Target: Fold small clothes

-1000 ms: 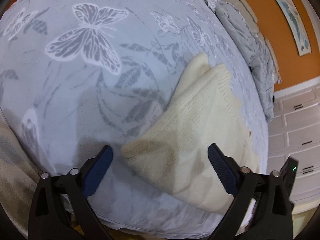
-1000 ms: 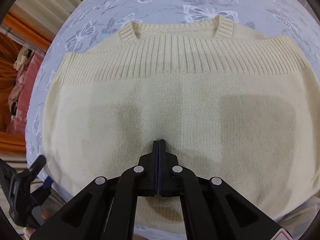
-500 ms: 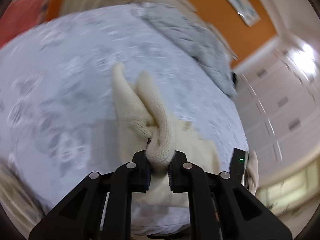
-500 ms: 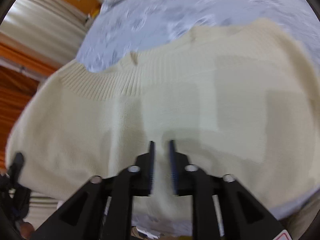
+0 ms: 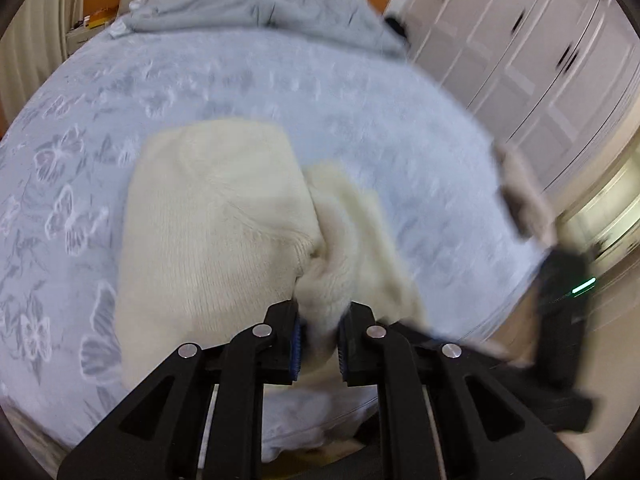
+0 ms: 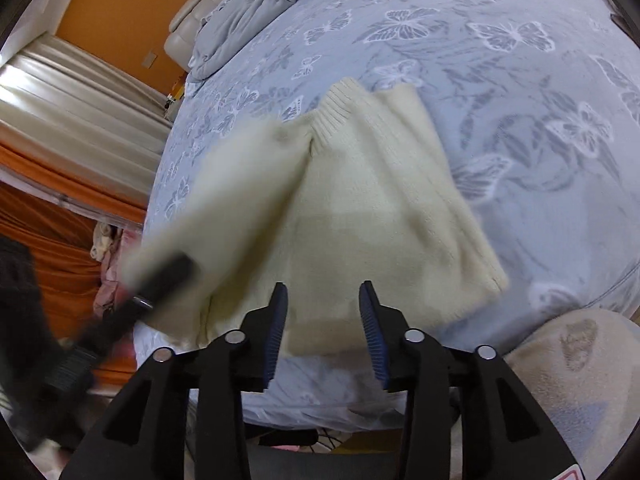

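- Folding is judged partly done: the cream sweater (image 6: 360, 208) lies on the butterfly-print bedspread (image 6: 540, 80), its left side lifted but not yet laid over the flat body.
- A bunched edge of knit is pinched between the pads of the left gripper (image 5: 318, 336); the lifted flap is motion-blurred, so its edge cannot be made out.
- The right gripper (image 6: 323, 330) is held spread and empty over the near hem; that hem is partly cut off behind its fingers.

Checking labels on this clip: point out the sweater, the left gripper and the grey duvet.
sweater (image 6: 384, 200), right wrist view, flat knit body.
left gripper (image 5: 318, 334), left wrist view, midway between the fingers clamping the bunched knit.
grey duvet (image 5: 248, 8), left wrist view, crumpled middle at the bed's head.
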`<state>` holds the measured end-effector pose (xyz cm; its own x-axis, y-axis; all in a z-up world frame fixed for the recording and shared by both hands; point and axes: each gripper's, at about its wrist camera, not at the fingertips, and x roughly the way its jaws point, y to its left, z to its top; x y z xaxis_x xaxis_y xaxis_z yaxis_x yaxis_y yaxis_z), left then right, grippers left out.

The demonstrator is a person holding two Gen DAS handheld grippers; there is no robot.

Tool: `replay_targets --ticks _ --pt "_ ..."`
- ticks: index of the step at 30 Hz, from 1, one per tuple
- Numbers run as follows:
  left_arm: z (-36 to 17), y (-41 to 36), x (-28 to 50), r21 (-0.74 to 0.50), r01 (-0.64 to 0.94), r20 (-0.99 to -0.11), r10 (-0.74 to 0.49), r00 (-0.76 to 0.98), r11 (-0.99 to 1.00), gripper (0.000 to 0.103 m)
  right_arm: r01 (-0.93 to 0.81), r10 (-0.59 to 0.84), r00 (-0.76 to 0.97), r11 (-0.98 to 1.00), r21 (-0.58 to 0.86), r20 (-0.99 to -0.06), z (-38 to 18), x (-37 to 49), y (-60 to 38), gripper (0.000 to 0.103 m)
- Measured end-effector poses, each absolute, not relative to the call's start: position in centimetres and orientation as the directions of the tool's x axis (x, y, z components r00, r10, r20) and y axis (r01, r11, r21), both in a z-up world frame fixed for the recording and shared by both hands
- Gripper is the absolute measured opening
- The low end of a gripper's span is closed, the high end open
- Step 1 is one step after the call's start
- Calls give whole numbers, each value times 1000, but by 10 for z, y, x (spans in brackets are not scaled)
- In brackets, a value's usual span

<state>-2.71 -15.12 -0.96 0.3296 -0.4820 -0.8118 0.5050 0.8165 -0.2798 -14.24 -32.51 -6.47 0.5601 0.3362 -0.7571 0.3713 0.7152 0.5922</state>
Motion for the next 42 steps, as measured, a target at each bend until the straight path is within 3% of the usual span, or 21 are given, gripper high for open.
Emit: replay_targets --ticks 2,4,6,7,11,15,20,22,23,24,25,26,27,30,32,35,38,42 --pt "-19 -150 -39 -249 524 -831 -457 315 814 19 358 348 570 710 606 -744 -62 -143 -326 58" --pt "-16 -134 -54 -199 573 -820 -455 346 795 36 346 366 583 696 629 -725 -59 -145 -329 70" --pt "-9 -117 -67 -151 584 -800 -446 403 798 92 341 422 580 651 678 -697 -61 -131 -327 73" --pt "-6 -102 -76 -114 562 -780 -425 460 819 96 345 449 572 628 697 -687 -63 -126 -325 73" --pt "-22 -67 -82 -92 501 -808 -359 467 861 95 343 534 500 601 722 -682 -69 -91 -306 80" --pt "-54 -49 -69 -58 417 -864 -255 434 907 95 355 542 398 653 669 -740 -78 -65 -276 80" --pt "-75 -51 -55 24 384 -872 -168 459 923 95 320 488 363 735 598 -794 -67 -40 -243 80" --pt "-81 -43 -44 -19 332 -875 -176 452 943 93 300 448 381 767 567 -809 -58 -33 -234 64" --pt "-83 -36 -37 -69 303 -875 -203 439 951 77 276 408 397 801 531 -822 -50 -28 -229 24" --pt "-85 -32 -33 -115 285 -877 -232 420 952 49 237 397 403 825 512 -825 -41 -23 -223 23" --pt "-90 -27 -26 -196 262 -885 -286 367 945 41 216 406 420 824 523 -812 -35 -21 -222 23" --pt "-93 -24 -23 -239 245 -888 -314 336 940 27 152 437 467 816 557 -769 -13 -18 -218 21" --pt "-93 -24 -23 -243 243 -889 -316 331 939 23 105 446 500 820 563 -742 7 -19 -215 20" --pt "-81 -33 -34 -234 291 -872 -333 359 928 18 9 437 604 832 554 -666 60 -31 -221 20" --pt "-68 -40 -41 -246 308 -854 -356 379 919 17 31 417 647 822 569 -638 64 -45 -252 20" --pt "-67 -56 -40 -237 328 -867 -351 353 915 14 222 309 592 826 519 -744 2 -53 -315 19" --pt "-79 -72 -39 -212 362 -885 -336 323 908 14 437 326 445 734 520 -834 -97 -71 -367 19" --pt "-80 -90 -50 -109 404 -898 -264 351 908 14 422 333 480 723 546 -812 -102 -78 -365 20"
